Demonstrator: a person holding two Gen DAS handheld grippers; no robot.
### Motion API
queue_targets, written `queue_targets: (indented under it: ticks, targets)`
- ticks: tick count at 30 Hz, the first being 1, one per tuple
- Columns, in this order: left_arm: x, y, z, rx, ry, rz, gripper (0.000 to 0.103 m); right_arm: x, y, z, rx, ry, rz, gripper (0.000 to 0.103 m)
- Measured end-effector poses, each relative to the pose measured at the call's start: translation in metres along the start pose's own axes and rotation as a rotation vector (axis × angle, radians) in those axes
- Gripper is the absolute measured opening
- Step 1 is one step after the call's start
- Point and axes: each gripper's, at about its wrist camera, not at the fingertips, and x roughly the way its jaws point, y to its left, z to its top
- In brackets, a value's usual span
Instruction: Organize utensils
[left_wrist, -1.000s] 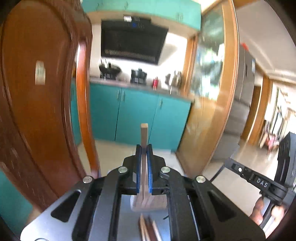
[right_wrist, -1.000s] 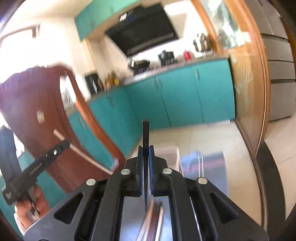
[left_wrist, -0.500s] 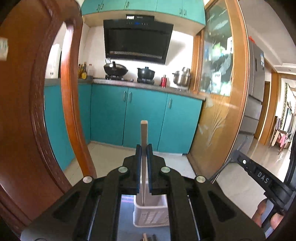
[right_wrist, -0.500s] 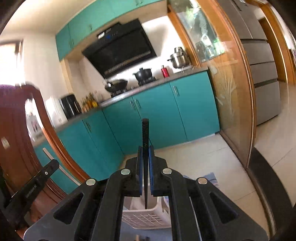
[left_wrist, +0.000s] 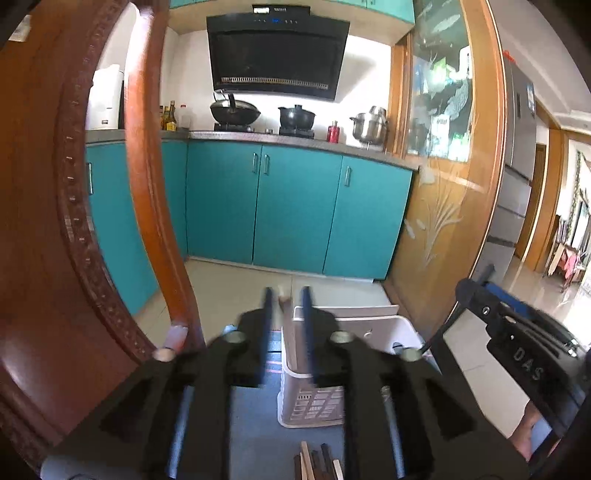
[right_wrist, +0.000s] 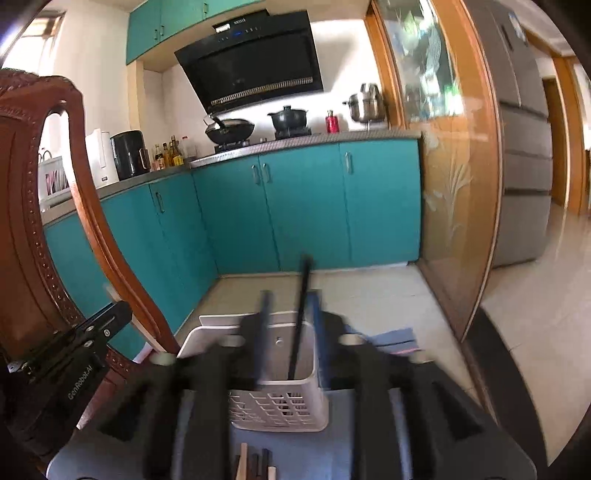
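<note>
While both sets of jaws are opening, each chopstick is being let go over the white utensil basket (right_wrist: 277, 402), which stands on the blue-covered desk (left_wrist: 255, 435) just beyond the fingertips.

Right gripper (right_wrist: 290, 325): the black chopstick (right_wrist: 300, 321) stands between the parted jaws, long axis near upright and leaning slightly right at the top, lower end already inside the basket. It lies close to the right pad; contact cannot be told through the blur.

Left gripper (left_wrist: 285, 325): only the pale tip of the wooden chopstick (left_wrist: 283, 294) shows between the parted jaws, above the basket's near-left corner.

More chopsticks (right_wrist: 255, 467) lie on the desk nearer than the basket, long axes running near to far, about equally close to either hand.

Change from one second earlier: both jaws were clenched on their chopsticks and held higher, with the basket hardly in sight; both grippers have since come down to it.
</note>
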Motion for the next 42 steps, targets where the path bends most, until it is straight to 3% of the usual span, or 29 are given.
queue_targets:
  ticks: [1, 2, 5, 7, 9, 12, 14, 16, 19, 25, 27, 35, 42]
  targets:
    - [-0.009, 0.003, 0.0, -0.006, -0.016, -0.003, 0.038, -0.011, 0.003, 0.002, -0.015, -0.021, -0.001, 0.047]
    - [-0.018, 0.005, -0.001, -0.007, -0.032, 0.002, 0.042, -0.019, 0.004, 0.004, -0.029, -0.032, -0.002, 0.047]
    - [-0.037, 0.008, -0.008, 0.013, -0.05, 0.067, 0.043, -0.05, 0.012, 0.01, -0.084, -0.028, 0.01, 0.047]
    - [-0.045, 0.013, -0.021, 0.015, -0.045, 0.099, 0.043, -0.062, 0.014, 0.005, -0.096, 0.031, 0.059, 0.047]
    - [-0.045, 0.019, -0.035, 0.019, -0.012, 0.11, 0.043, -0.057, 0.015, -0.01, -0.113, 0.131, 0.134, 0.047]
    - [-0.027, 0.032, -0.056, 0.01, 0.105, 0.137, 0.043, -0.028, 0.016, -0.055, -0.165, 0.245, 0.159, 0.044]
    - [-0.015, 0.043, -0.065, -0.031, 0.189, 0.139, 0.042, 0.013, 0.013, -0.101, -0.18, 0.408, 0.144, 0.037]
    - [-0.011, 0.048, -0.07, -0.031, 0.217, 0.143, 0.042, 0.055, 0.01, -0.148, -0.159, 0.619, 0.148, 0.031]
    - [-0.008, 0.048, -0.076, 0.0, 0.229, 0.156, 0.042, 0.086, 0.011, -0.183, -0.15, 0.76, 0.133, 0.029]
    - [0.011, 0.042, -0.095, 0.037, 0.351, 0.104, 0.043, 0.092, 0.008, -0.195, -0.175, 0.775, 0.091, 0.028]
    - [0.017, 0.039, -0.103, 0.045, 0.4, 0.077, 0.043, 0.096, 0.007, -0.192, -0.193, 0.779, 0.068, 0.019]
    - [0.039, 0.041, -0.152, -0.011, 0.668, -0.062, 0.044, 0.104, -0.026, -0.185, -0.153, 0.76, 0.004, 0.015]
    - [0.044, 0.018, -0.169, 0.045, 0.737, -0.128, 0.044, 0.1, -0.045, -0.179, -0.119, 0.769, 0.0, 0.016]
